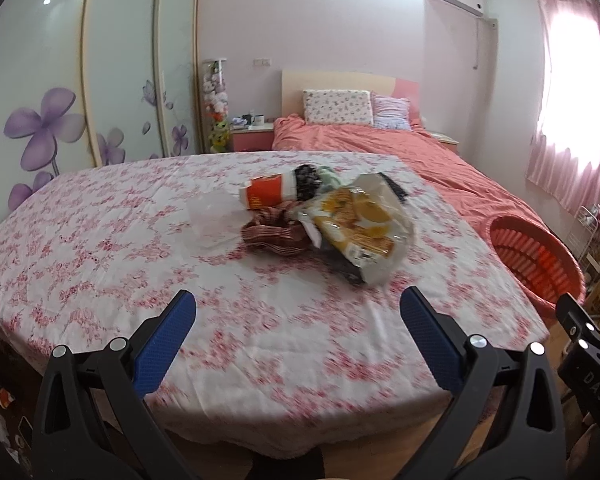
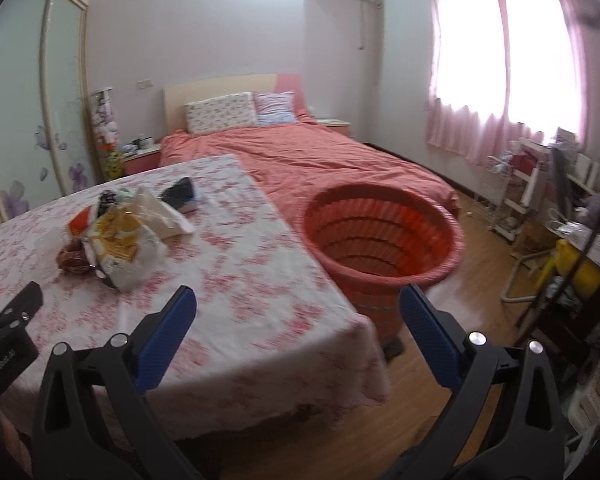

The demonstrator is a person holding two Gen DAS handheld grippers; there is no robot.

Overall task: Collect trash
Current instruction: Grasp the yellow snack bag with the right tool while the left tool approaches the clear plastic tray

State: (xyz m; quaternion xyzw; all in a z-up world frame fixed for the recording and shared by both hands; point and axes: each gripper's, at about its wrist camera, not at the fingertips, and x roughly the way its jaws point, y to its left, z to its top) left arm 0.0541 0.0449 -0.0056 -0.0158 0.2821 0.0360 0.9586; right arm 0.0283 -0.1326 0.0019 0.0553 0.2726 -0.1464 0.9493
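While both hand-held grippers, left [image 1: 298, 312] and right [image 2: 298, 312], stood apart and empty, the yellow snack bag [image 1: 360, 228] ahead looked light, crinkly; pinch its loose edge.

Home bedroom; bed [image 2: 300, 152], pillows [image 2: 220, 118], wardrobe [image 1: 100, 80]

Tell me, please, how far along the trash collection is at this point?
Nothing looks done: the orange basket appears empty, as far as its inside shows. Nothing is in hand; the left gripper and right gripper are open. The trash pile remains on the table.
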